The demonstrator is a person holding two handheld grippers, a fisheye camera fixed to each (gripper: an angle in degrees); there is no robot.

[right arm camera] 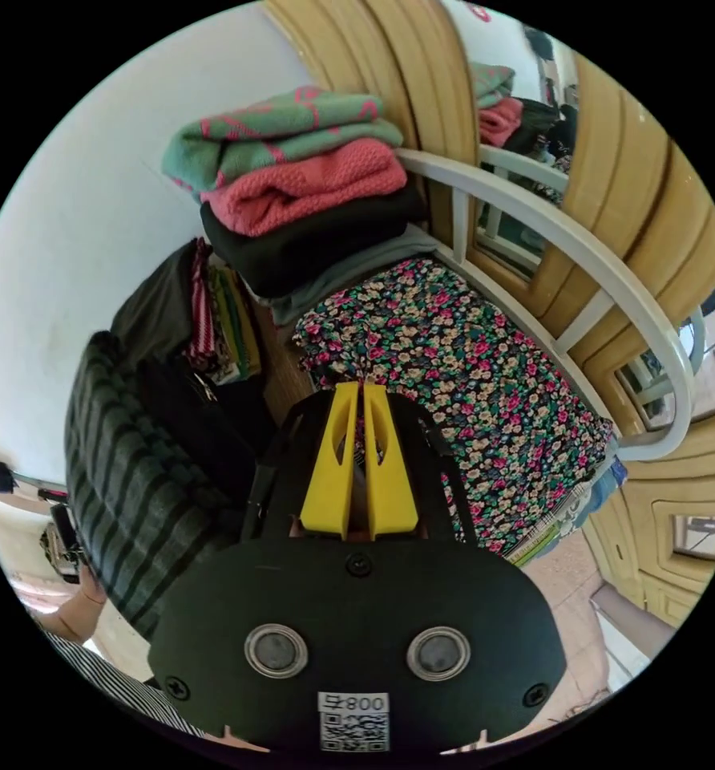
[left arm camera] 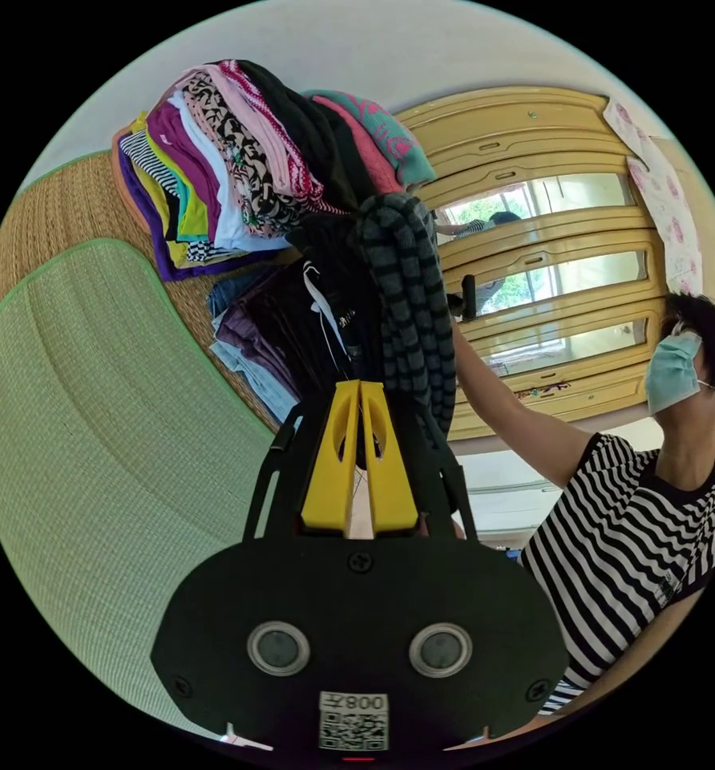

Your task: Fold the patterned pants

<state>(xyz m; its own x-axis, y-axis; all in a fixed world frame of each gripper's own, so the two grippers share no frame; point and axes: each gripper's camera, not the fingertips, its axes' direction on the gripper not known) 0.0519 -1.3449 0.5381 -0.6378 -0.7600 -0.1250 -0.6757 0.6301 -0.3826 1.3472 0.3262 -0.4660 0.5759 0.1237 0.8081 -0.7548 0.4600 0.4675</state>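
Right gripper view puts your right gripper [right arm camera: 359, 393] at the floral patterned pants [right arm camera: 462, 385], jaws together — whether they pinch cloth is hidden. Left gripper view: your left gripper [left arm camera: 360, 393], jaws together, meets a striped garment [left arm camera: 405, 321] — grip unclear.

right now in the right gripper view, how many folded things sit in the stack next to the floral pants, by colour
green knit: 1
pink knit: 1
black cloth: 1
grey cloth: 1
total: 4
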